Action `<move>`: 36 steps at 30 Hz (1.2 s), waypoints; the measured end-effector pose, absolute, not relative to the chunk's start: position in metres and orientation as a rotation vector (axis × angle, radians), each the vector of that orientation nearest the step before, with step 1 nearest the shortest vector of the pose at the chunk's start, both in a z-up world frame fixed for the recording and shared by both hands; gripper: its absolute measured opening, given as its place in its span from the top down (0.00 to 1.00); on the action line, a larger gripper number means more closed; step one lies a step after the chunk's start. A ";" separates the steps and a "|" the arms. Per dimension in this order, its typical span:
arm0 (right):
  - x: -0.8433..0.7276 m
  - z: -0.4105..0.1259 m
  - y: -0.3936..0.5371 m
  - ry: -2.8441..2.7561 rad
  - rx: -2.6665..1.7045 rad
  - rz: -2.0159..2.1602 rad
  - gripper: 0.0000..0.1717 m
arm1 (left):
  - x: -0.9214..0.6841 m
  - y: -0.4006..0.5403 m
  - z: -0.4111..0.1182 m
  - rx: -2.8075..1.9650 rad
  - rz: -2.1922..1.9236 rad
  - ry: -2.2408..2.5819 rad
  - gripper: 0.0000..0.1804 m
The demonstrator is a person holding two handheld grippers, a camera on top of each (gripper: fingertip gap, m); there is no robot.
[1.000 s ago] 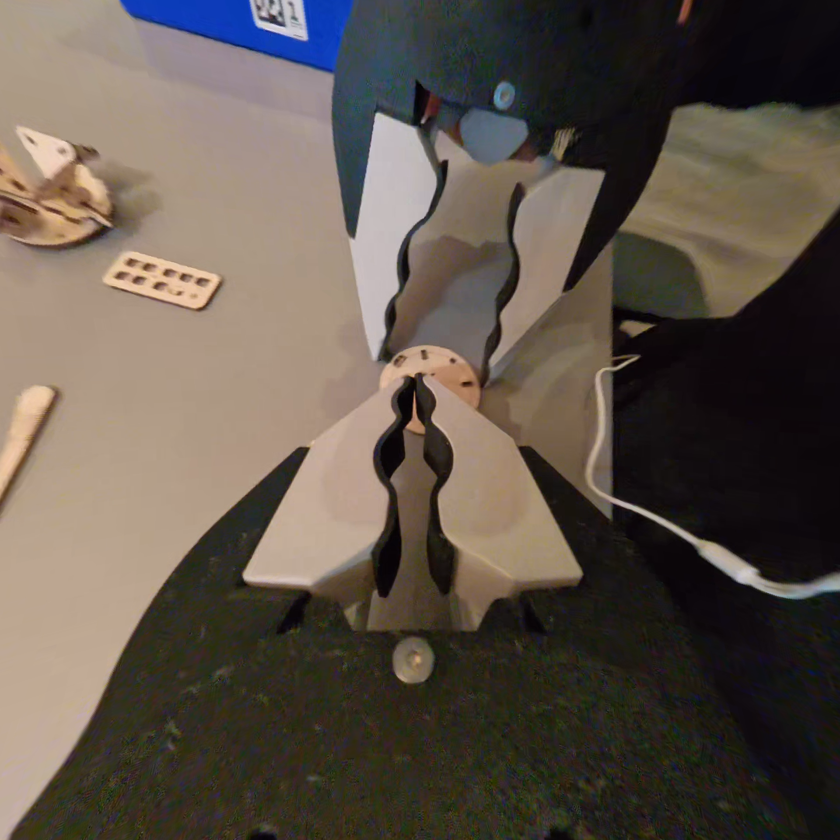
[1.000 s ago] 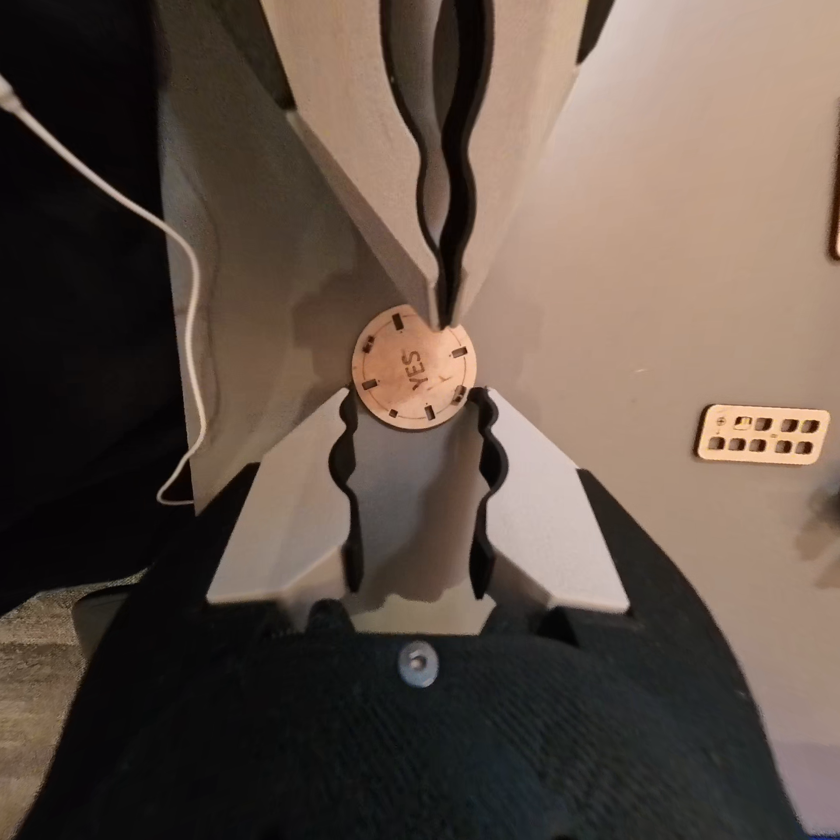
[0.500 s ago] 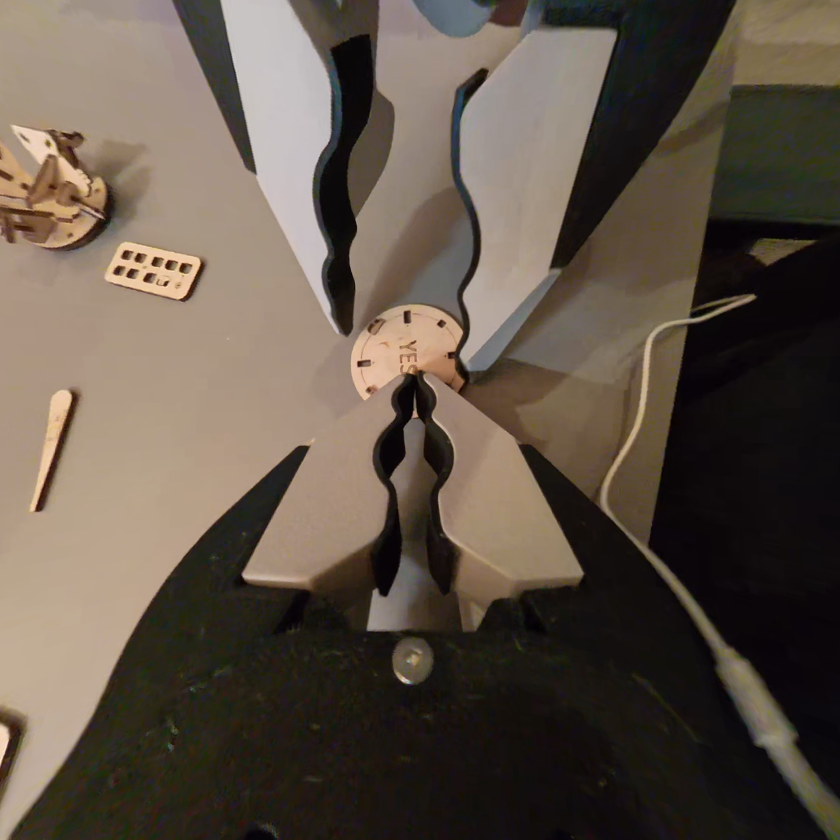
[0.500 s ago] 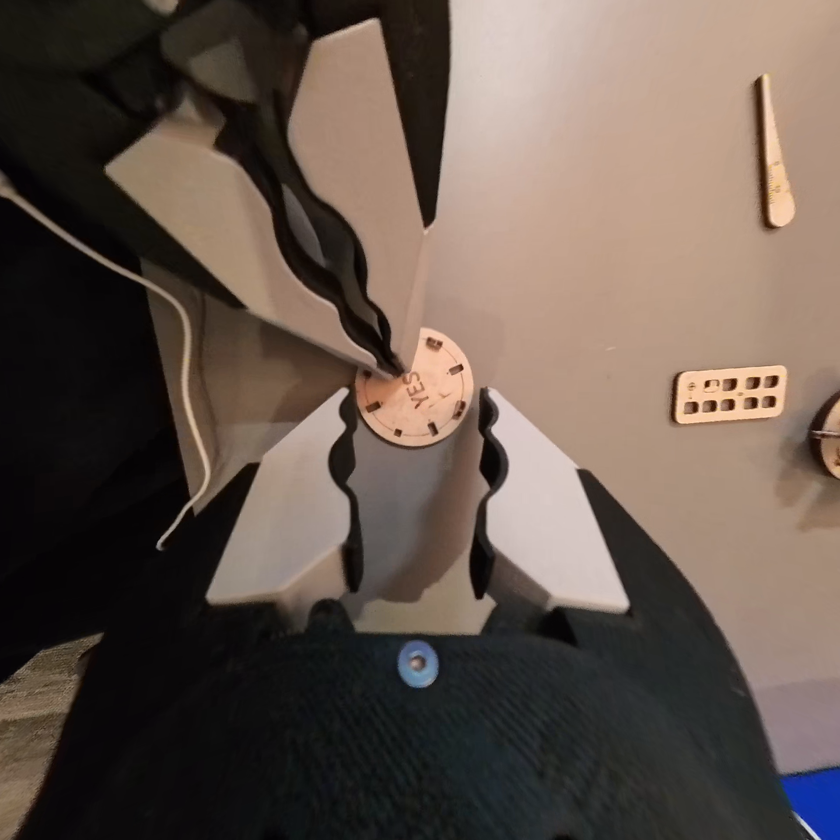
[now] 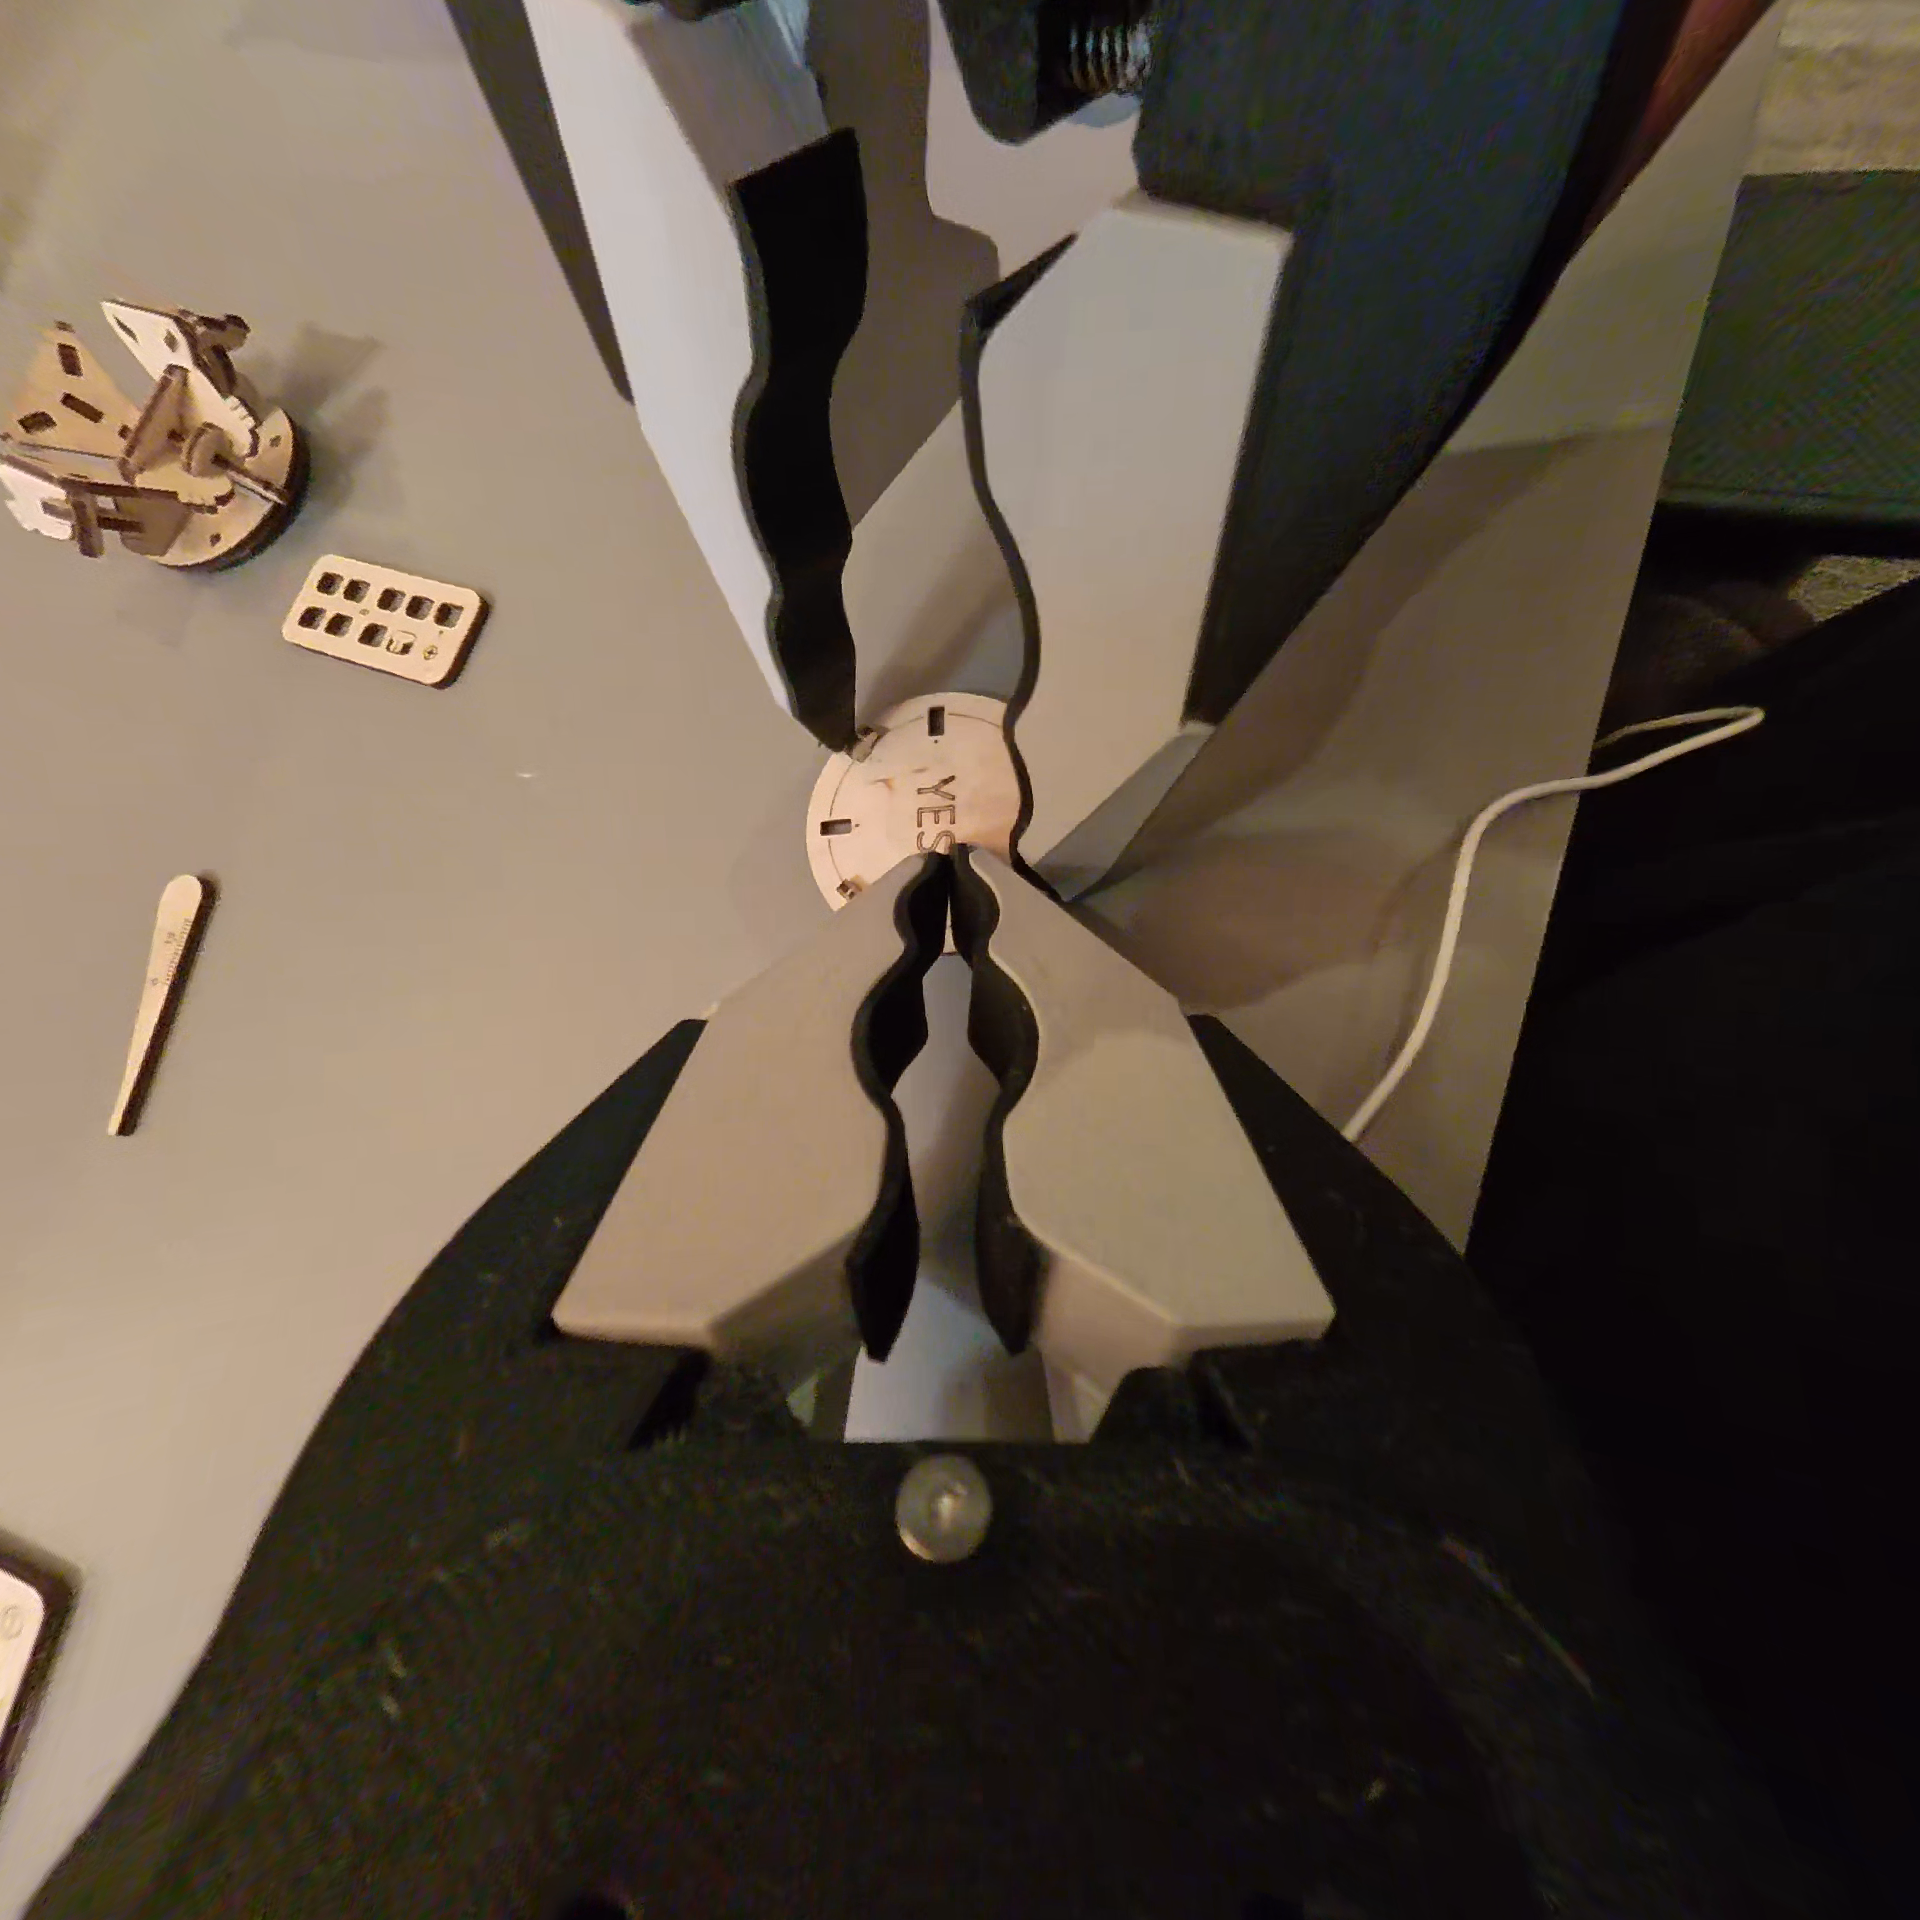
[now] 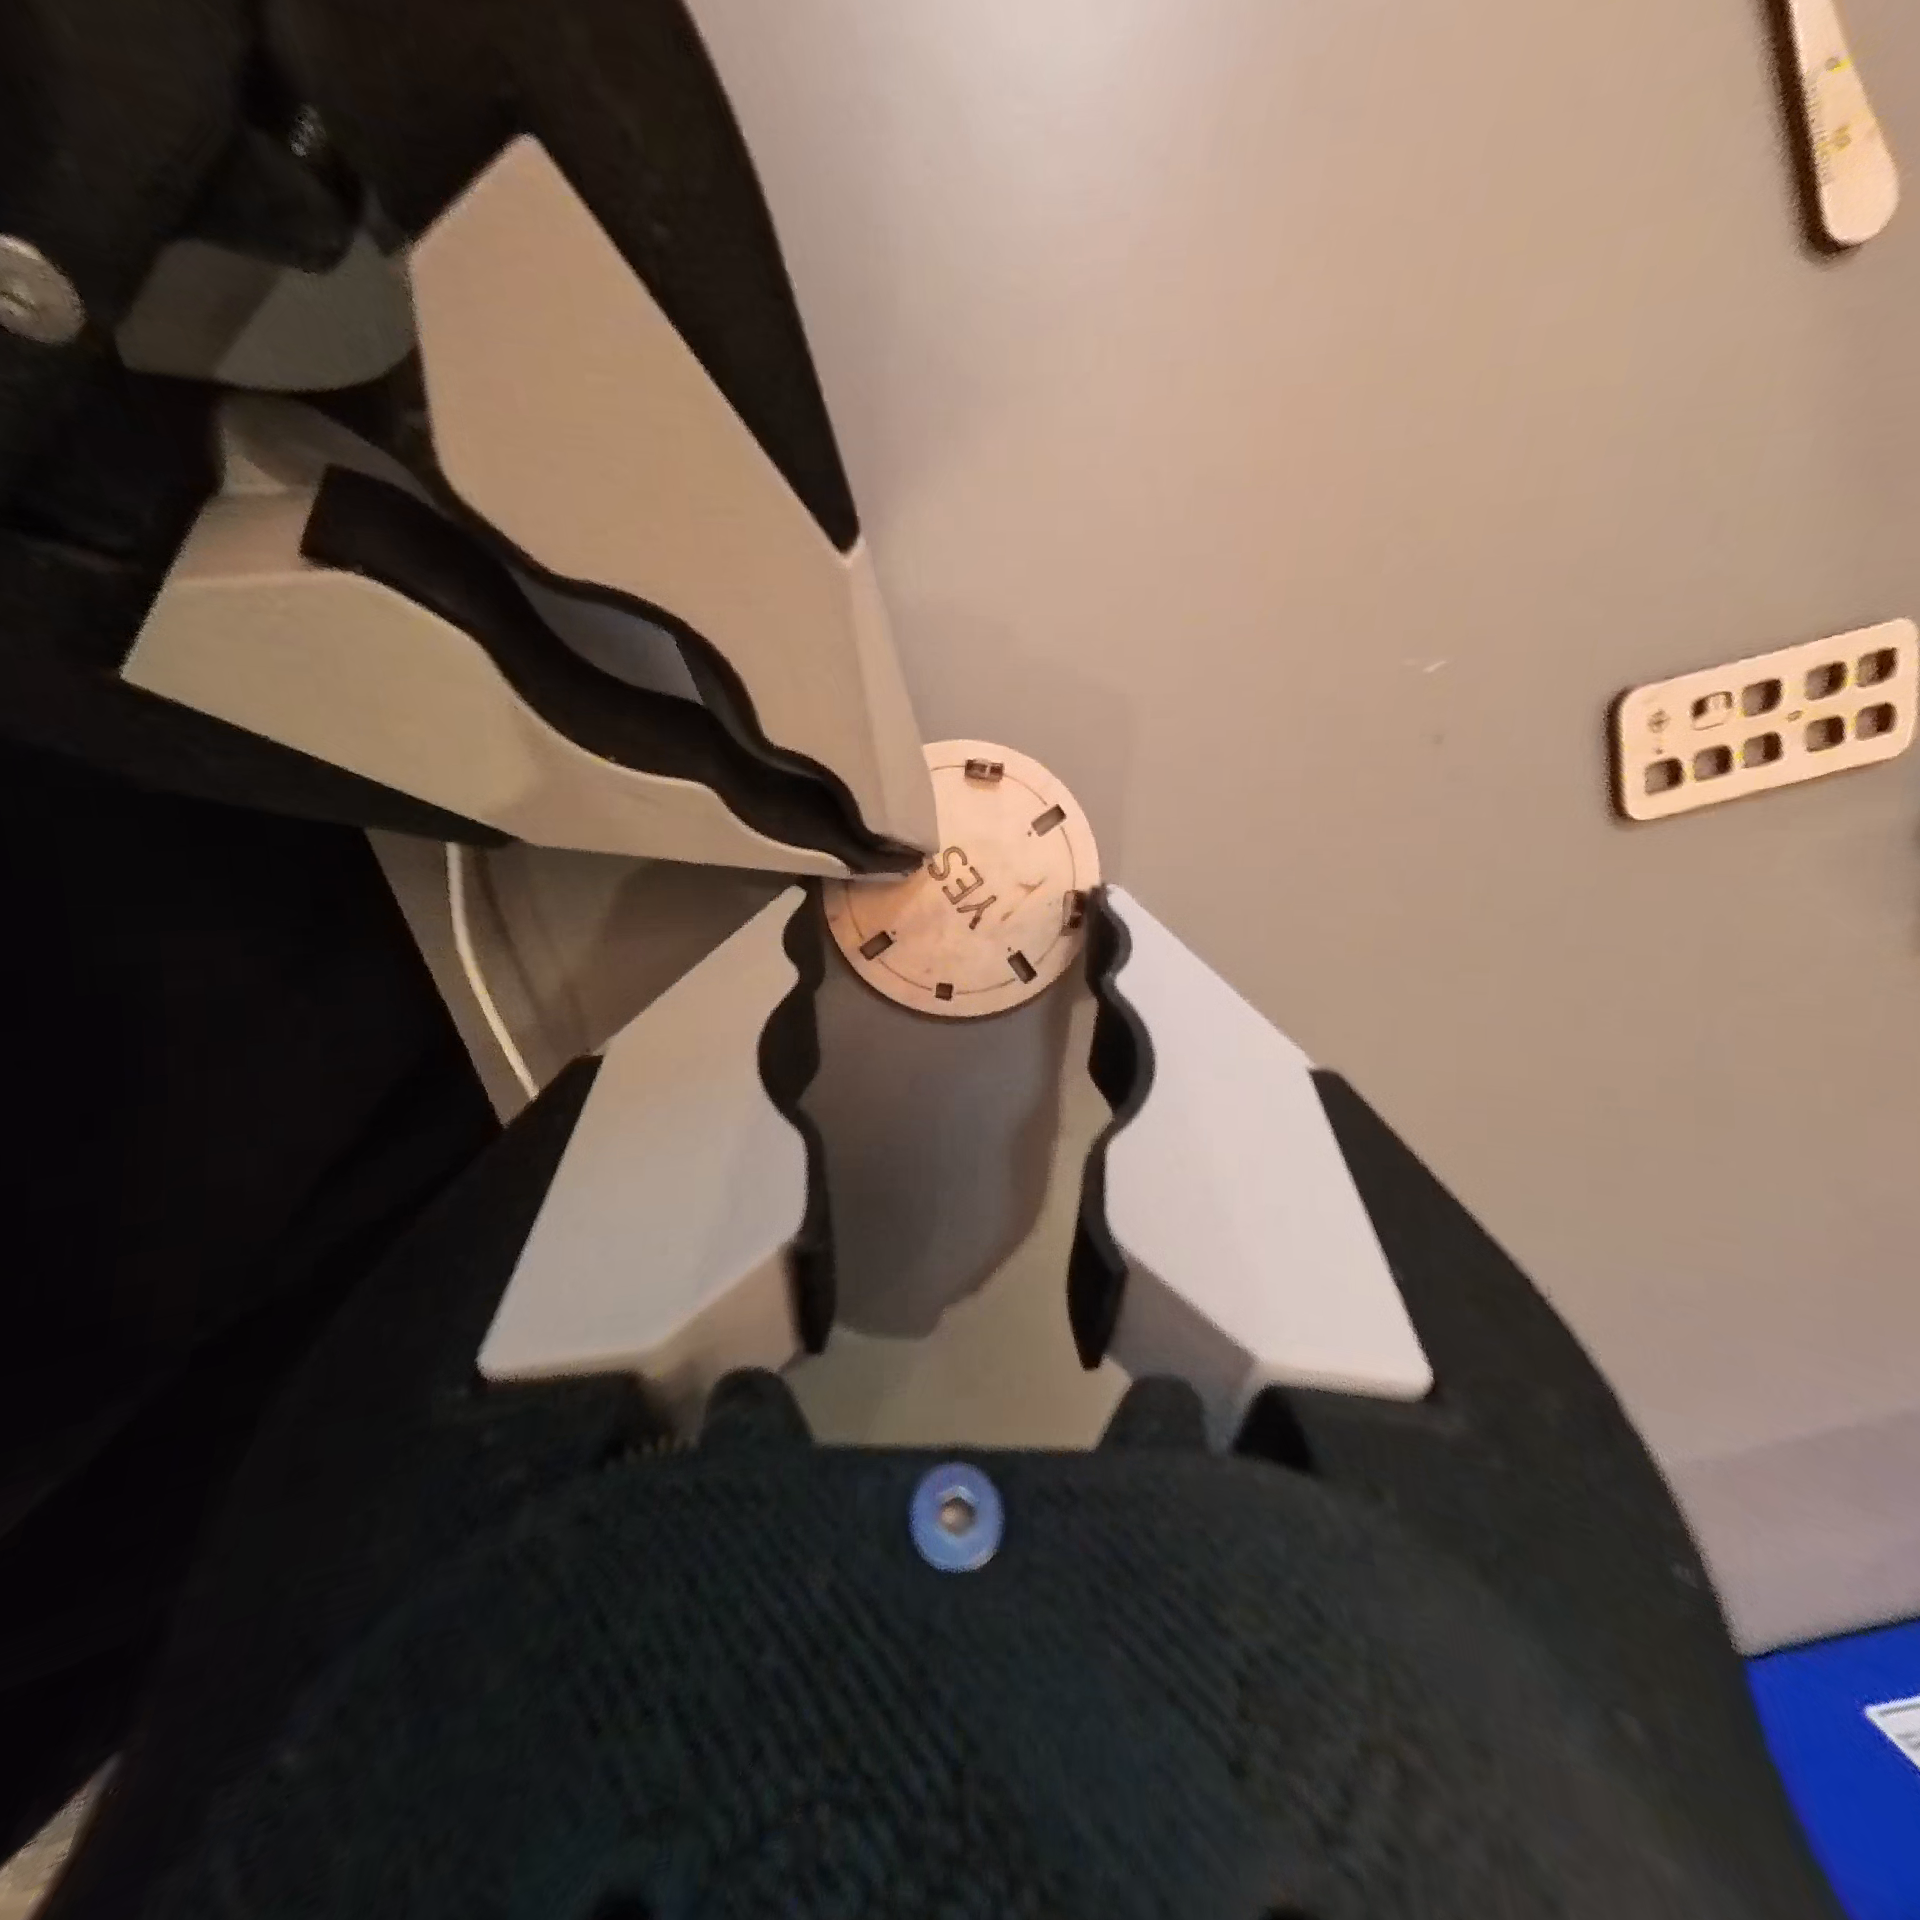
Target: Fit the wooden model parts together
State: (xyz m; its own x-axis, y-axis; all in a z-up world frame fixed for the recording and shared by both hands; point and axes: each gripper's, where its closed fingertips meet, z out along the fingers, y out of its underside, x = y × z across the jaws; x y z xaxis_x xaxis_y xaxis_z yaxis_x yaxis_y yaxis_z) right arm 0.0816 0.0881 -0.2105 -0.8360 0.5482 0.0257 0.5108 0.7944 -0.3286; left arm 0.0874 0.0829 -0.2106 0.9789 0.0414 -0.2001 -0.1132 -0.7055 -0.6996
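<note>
Grey tabletop (image 5: 436, 935), dim warm light, dark floor beyond its right edge; white cable (image 5: 1455, 935) trails off that edge.

Central item: round wooden disc (image 5: 914, 800), lying flat near the tabletop's right edge, centre of both views. Thin laser-cut ply with small slots round the rim and engraved lettering. Judged light, stiff, somewhat brittle at the slots; smooth face, likely to slide on the tabletop. Flat lie leaves little to pinch from above; the rim, taken across the diameter, looks the best hold.

Left gripper (image 5: 951, 862): fingers clenched together with nothing between them, tips resting on the near part of the disc's top face, seemingly pinning it. Enters from the bottom of its own view, tilted down; in the right wrist view it comes in from the upper left (image 6: 883, 857).

Right gripper (image 6: 945, 930): fingers spread, straddling the disc. One pad is at the rim by a slot, the other just beside the opposite edge; no clamp evident, so counted as released. Steeply inclined, tips near the tabletop. Seen from the left wrist view it descends from the top of frame (image 5: 925, 738).

Others, well apart at left of the left wrist view: small wooden assembly (image 5: 145, 447), slotted wooden plate (image 5: 384, 623), tapered wooden strip (image 5: 161, 1003).
</note>
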 end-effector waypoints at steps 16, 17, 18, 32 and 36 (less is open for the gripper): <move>0.083 -0.211 0.089 -2.869 -0.831 0.376 0.72 | 0.088 0.083 -0.211 -2.337 0.299 0.071 1.00; 0.083 -0.211 0.089 -2.871 -0.838 0.381 0.72 | 0.088 0.083 -0.211 -2.337 0.297 0.070 1.00; 0.083 -0.211 0.089 -2.872 -0.832 0.384 0.72 | 0.088 0.083 -0.211 -2.337 0.292 0.068 1.00; 0.084 -0.211 0.089 -2.896 -0.777 0.375 0.72 | 0.088 0.084 -0.211 -2.337 0.306 0.072 1.00; 0.084 -0.211 0.089 -2.896 -0.760 0.380 0.73 | 0.088 0.084 -0.211 -2.336 0.314 0.076 1.00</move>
